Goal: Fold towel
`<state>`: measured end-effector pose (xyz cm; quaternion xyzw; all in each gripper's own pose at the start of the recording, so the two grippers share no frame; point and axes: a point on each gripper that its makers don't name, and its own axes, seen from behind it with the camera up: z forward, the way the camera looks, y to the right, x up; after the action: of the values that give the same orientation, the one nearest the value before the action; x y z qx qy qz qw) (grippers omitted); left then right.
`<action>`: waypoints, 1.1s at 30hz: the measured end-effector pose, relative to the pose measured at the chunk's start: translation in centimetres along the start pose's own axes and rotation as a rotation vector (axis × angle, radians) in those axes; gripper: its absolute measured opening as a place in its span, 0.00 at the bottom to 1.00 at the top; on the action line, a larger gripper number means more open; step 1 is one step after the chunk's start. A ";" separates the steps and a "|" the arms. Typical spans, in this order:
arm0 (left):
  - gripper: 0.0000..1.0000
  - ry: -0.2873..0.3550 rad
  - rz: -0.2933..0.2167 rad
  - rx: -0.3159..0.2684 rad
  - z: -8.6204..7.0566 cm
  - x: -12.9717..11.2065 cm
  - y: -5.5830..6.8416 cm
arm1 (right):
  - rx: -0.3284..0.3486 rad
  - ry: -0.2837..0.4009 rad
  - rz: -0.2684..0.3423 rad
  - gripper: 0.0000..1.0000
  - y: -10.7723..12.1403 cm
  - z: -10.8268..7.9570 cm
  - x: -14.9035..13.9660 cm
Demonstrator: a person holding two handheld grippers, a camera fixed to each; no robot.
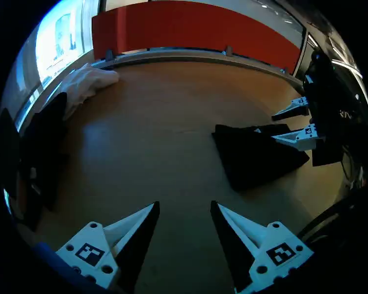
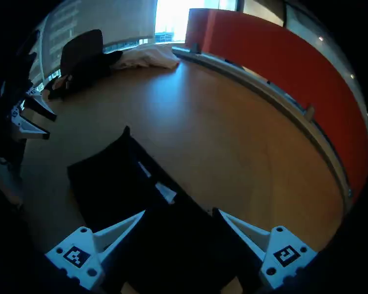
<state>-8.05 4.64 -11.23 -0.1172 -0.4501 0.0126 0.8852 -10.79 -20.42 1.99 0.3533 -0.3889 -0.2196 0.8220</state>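
Left gripper (image 1: 184, 203): fingers spread wide, nothing between them, hanging above the near part of the wooden bench (image 1: 149, 142). Touching no cloth. Ahead and to the right in the left gripper view, the black towel (image 1: 255, 157), lying on the bench well apart from these fingers. At the towel's right edge, the right gripper (image 1: 273, 128), with its two white fingers pointing in over the dark cloth.

In the right gripper view, right gripper (image 2: 179, 211) with fingers likewise wide apart, clamping nothing, and the black towel (image 2: 110, 181) spread below and between them. Cannot tell whether the tips touch the cloth. Just ahead of the fingers, a small white tag (image 2: 165, 192) on the towel, beside a fold line running away toward the upper left. Beyond the towel at the far left, the left gripper (image 2: 51, 128), clear of the cloth.

Farther out, a white cloth heap (image 1: 88, 83) bunched at the far corner of the bench, with a dark chair back (image 2: 83, 54) just beside it. Along the bench's far edge, a red panel (image 1: 194, 32) standing upright behind a grey rail. Past the heap, a bright window (image 1: 56, 44)
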 end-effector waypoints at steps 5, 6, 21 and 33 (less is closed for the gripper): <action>0.76 0.000 0.001 0.001 -0.1 -0.1 -0.1 | -0.024 0.008 -0.009 0.96 1.6 0.1 1.0; 0.76 0.000 0.000 0.001 -0.1 -0.1 -0.1 | -0.028 0.009 -0.010 0.96 1.8 0.1 1.1; 0.76 0.001 -0.004 0.000 -0.3 -0.1 -0.2 | -0.067 0.007 -0.033 0.96 4.1 0.3 1.9; 0.76 0.002 -0.010 0.001 -0.3 -0.3 -0.2 | -0.078 0.013 -0.026 0.96 5.4 0.0 2.2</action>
<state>-7.95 4.39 -11.59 -0.1145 -0.4500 0.0083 0.8856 -8.95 -18.27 7.14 0.3274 -0.3700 -0.2429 0.8348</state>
